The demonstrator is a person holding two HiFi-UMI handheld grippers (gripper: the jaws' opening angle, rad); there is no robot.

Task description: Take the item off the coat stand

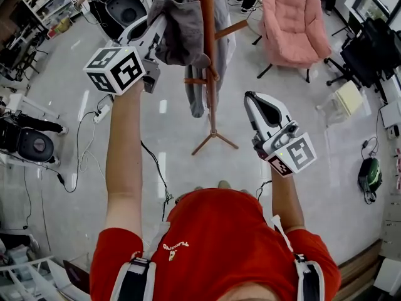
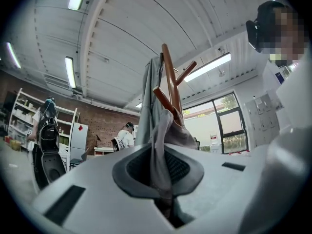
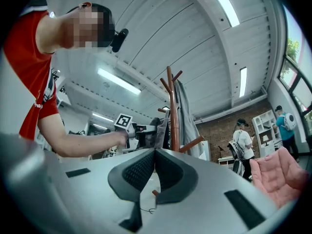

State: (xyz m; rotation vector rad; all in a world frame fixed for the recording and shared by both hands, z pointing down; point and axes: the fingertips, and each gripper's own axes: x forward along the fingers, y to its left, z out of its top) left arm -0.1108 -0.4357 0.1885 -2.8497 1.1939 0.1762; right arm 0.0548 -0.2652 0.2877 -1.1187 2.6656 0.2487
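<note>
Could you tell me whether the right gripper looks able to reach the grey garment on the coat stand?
Probably yes: nothing stands between the right gripper and the grey garment except the coat stand itself, but its fingers are shut and would need opening.

Garment (image 1: 182, 30) on coat stand (image 1: 211, 105); left gripper (image 1: 161, 33) left of stand; right gripper (image 1: 250, 96) right; armchair (image 1: 291, 24) behind, rightward.

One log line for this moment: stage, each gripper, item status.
stage: grasp | left gripper: shut on grey garment | right gripper: shut, empty | grey garment: hanging on coat stand
</note>
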